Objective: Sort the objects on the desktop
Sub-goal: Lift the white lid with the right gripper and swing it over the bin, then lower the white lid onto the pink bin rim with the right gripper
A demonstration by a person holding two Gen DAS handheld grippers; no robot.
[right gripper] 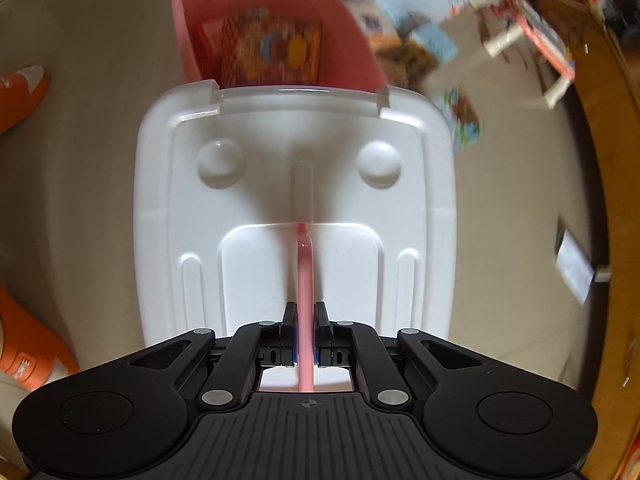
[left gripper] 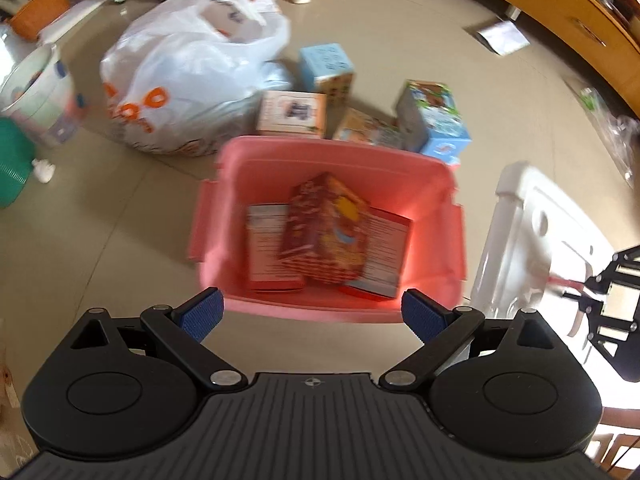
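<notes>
Leftmost in the left wrist view, a green basket (left gripper: pixel 14 164) sits at the frame edge beside a white patterned bucket (left gripper: pixel 38 92), with a crumpled scrap of white paper (left gripper: pixel 43 170) on the tiled floor (left gripper: pixel 120 220) in front of them. Next comes a bulging white plastic bag (left gripper: pixel 180 76) with orange print, and just beside it a cluster of small cartons: a beige box (left gripper: pixel 292 114), a pale blue box (left gripper: pixel 328 68) behind it, and a blue and green box (left gripper: pixel 434 120) further along. Centred below them is the pink storage bin (left gripper: pixel 332 224), open-topped, holding a red patterned box (left gripper: pixel 324 228) lying tilted over two flat red and white boxes. The left gripper (left gripper: pixel 312 312) hovers above the bin's near rim with its blue-padded fingers (left gripper: pixel 202 314) spread wide and nothing between them. To the right of the bin is the white lid (left gripper: pixel 532 232), held off the floor. In the right wrist view, the right gripper (right gripper: pixel 306 336) has its fingers pressed closed on a thin pink handle (right gripper: pixel 305 280) that stands up from the lid's top, so the lid (right gripper: pixel 296 184) hangs in front of the camera, its far edge near the bin (right gripper: pixel 272 20). Orange slippers (right gripper: pixel 24 88) show at that view's left edge, blurred toys and boxes at upper right.
</notes>
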